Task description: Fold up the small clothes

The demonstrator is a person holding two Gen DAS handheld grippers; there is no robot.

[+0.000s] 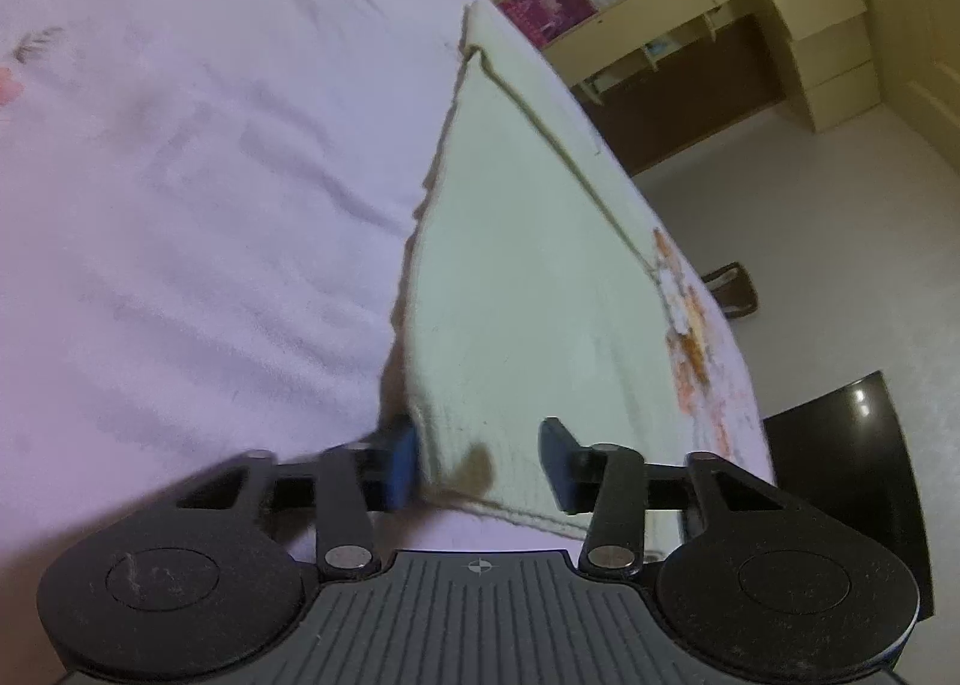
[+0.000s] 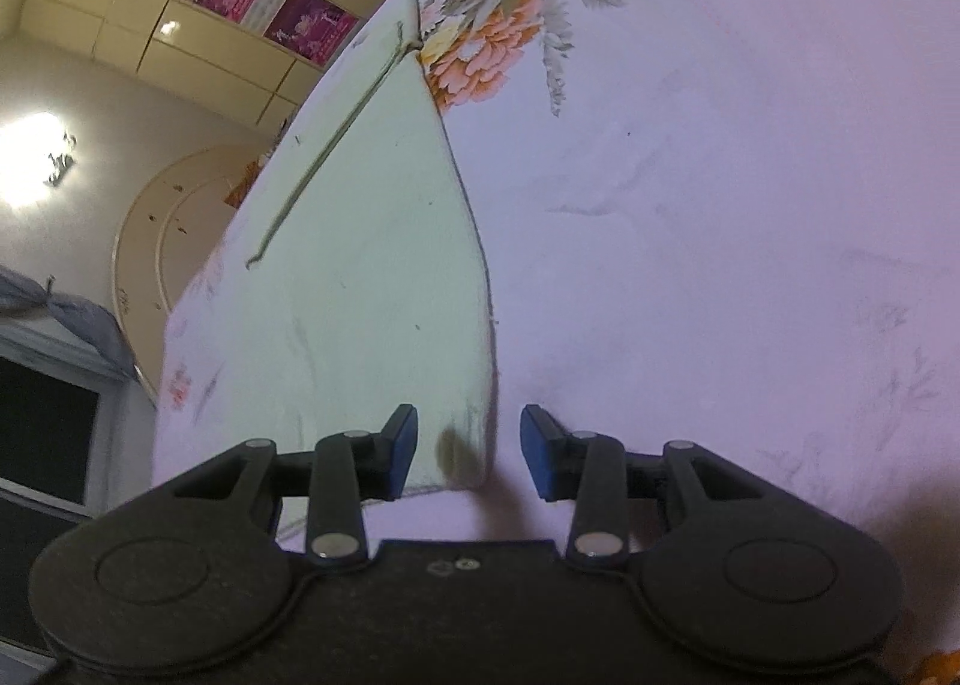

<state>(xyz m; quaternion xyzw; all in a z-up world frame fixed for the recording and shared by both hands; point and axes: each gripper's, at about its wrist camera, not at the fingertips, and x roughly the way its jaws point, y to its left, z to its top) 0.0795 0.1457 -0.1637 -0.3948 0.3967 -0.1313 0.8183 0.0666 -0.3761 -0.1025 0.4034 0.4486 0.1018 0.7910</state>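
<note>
Pale green garment (image 1: 528, 277) lies flat on the floral bedsheet (image 1: 180, 175). Our left gripper (image 1: 480, 460) and right gripper (image 2: 468, 451), jaws apart, each straddle a near corner at 6 o'clock. Next: pinch both, fold toward 12.

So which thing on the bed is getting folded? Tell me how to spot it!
Find the big bed sheet, pale lilac with orange and white flowers printed on it. Lying flat on it near the bed's edge is a small garment. It stands out because it is plain pale cream with a thin dark seam line, with no flowers on it.
</note>
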